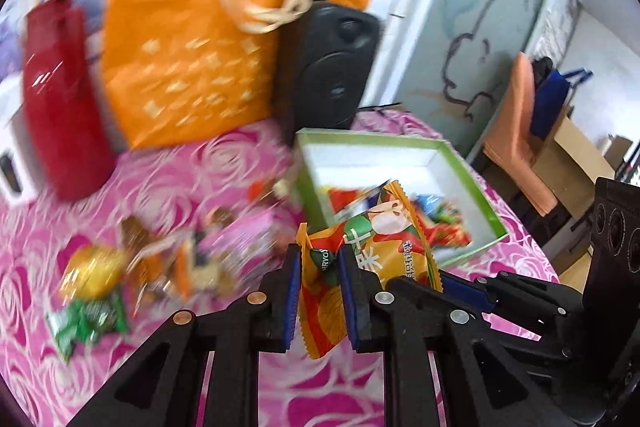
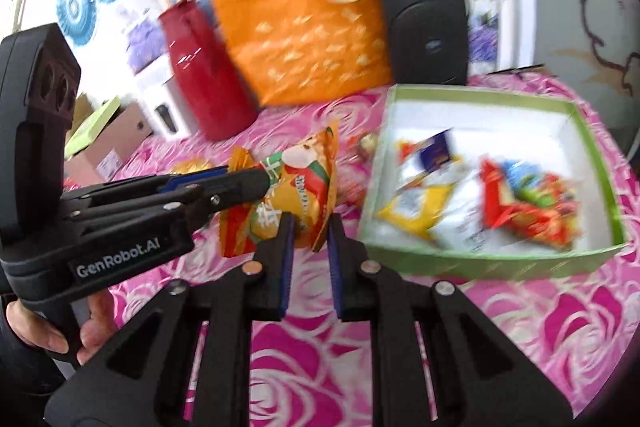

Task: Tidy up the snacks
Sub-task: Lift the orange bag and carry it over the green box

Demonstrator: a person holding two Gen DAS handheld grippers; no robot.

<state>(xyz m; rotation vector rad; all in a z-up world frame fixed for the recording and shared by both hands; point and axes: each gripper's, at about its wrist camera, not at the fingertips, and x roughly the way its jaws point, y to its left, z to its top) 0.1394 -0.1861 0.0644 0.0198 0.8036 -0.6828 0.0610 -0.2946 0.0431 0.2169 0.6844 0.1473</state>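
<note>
Both tools clamp one orange snack packet (image 1: 360, 267): the left tool (image 1: 320, 291) and the right tool (image 2: 310, 247). One green box (image 2: 496, 259) on the table (image 2: 560, 327) holds three packets, near its far edge.

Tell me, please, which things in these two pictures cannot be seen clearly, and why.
- Loose snacks on the tablecloth, left wrist view: motion blur, kinds unreadable.
- Packets in the green box, right wrist view: blurred, labels unreadable.
- Orange snack packet: both grippers cover parts.
- Black speaker, left wrist view: orange bag hides its left side.
</note>
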